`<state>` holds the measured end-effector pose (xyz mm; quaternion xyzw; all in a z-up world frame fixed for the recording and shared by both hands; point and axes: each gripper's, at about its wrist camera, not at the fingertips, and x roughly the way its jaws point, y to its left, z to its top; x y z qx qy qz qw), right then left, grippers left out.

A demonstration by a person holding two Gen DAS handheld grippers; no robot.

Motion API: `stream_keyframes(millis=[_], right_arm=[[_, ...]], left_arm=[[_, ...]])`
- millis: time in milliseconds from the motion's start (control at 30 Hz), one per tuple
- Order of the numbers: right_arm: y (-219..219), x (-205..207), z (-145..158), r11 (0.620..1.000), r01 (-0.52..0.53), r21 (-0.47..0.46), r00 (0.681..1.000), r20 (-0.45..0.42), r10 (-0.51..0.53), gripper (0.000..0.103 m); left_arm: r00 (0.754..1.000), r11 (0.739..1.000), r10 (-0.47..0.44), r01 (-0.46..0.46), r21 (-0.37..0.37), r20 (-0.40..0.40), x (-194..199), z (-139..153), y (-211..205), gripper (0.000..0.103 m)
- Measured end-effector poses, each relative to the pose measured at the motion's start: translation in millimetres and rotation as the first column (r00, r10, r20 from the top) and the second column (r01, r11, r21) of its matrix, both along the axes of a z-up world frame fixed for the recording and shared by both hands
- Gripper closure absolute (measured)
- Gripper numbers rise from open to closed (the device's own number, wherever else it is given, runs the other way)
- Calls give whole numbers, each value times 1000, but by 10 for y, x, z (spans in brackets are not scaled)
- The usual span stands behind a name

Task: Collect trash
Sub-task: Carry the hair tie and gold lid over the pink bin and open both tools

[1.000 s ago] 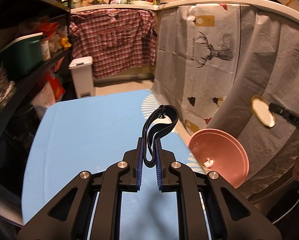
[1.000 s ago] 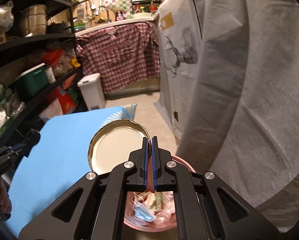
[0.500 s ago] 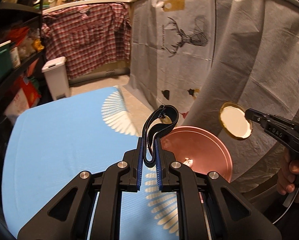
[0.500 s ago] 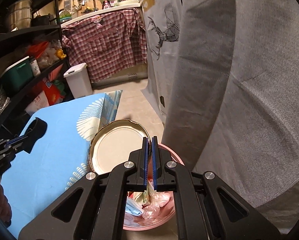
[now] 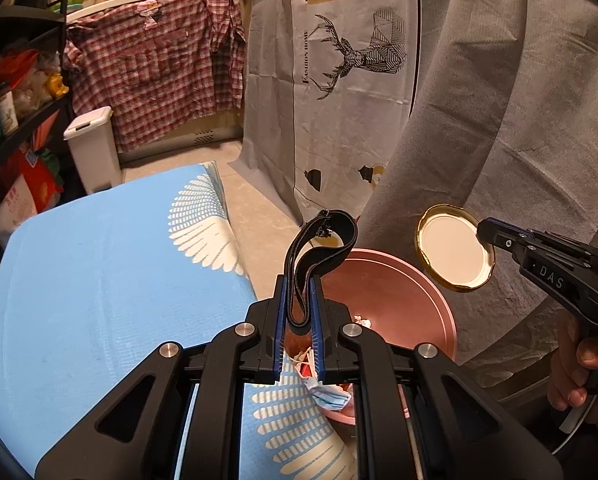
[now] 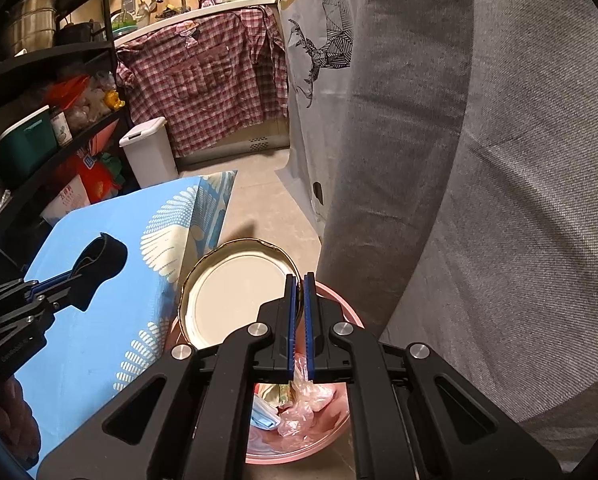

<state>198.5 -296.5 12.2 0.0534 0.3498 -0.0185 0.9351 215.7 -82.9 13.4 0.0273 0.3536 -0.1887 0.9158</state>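
**Both grippers carrying trash over the pink basin**

The left gripper (image 5: 298, 312) is clenching a black strap loop (image 5: 319, 248) between its blue pads; the loop is sticking up and forward out of the jaws, over the right edge of the table covered in a light blue cloth (image 5: 99, 280). Past that edge, on the tiled floor (image 5: 255, 208), the pink basin (image 5: 431, 300) is sitting with its rim just beside the cloth.

The right gripper (image 6: 299, 328) is pinching a gold-rimmed jar lid (image 6: 235, 292) by its right edge, jaws nearly closed on the thin metal. The lid is being held with its white inside facing the camera, above the basin's (image 6: 339, 432) far-left rim. In the left wrist view the same lid (image 5: 455, 254) is hanging in the air above the basin's right side, in front of grey fabric (image 5: 519, 120).

Inside the basin, crumpled clear plastic (image 6: 307, 412) and a blue-and-white face mask (image 6: 265, 416) are lying together with other scraps.

A white pedal bin (image 5: 93, 148) is standing on the floor beyond the table's far edge, near a hanging plaid shirt (image 5: 159, 68).
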Motion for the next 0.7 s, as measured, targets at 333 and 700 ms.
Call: stream_keyframes(millis=[333,700], right_arm=[[-28,62,-53,1000,-6,-6,1000,-27,6,99],[4,121,-167,1000,-23,-8,997,-75,22,75]], left_arm=[[999,999,-48,48,-2,-22,49,-104,-153,92],[991,992,-125,123,-43,-52,22,-162,-227,76]])
